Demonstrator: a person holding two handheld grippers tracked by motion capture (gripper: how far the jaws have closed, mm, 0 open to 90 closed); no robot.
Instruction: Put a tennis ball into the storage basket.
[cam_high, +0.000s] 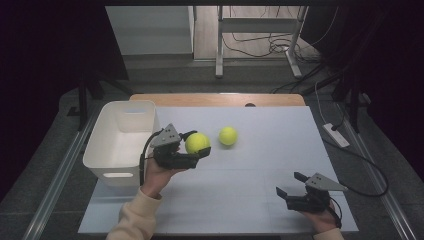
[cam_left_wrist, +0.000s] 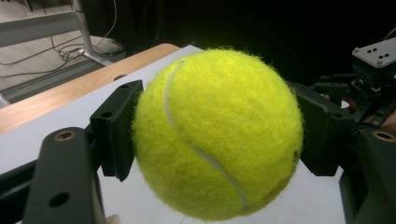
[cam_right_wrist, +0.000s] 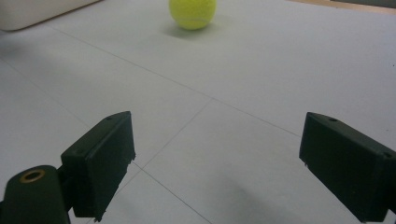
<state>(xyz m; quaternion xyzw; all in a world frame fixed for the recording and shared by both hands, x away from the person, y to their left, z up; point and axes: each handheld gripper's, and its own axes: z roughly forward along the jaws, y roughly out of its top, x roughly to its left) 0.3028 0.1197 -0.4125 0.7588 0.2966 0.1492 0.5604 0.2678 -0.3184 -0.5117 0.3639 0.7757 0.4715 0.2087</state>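
Altogether two tennis balls, one (cam_high: 197, 142) clamped in left gripper (cam_high: 198, 145), one loose (cam_high: 228, 135), right gripper (cam_high: 291, 184) wide open, empty.

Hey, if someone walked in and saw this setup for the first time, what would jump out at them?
First, the fuzzy yellow-green tennis ball clamped between the jaws of the left gripper, lifted above the pale grey table beside the white plastic bin. A second yellow-green tennis ball lies free on the table just to the right of it. Near the front right, the right gripper waits with its jaws wide open.
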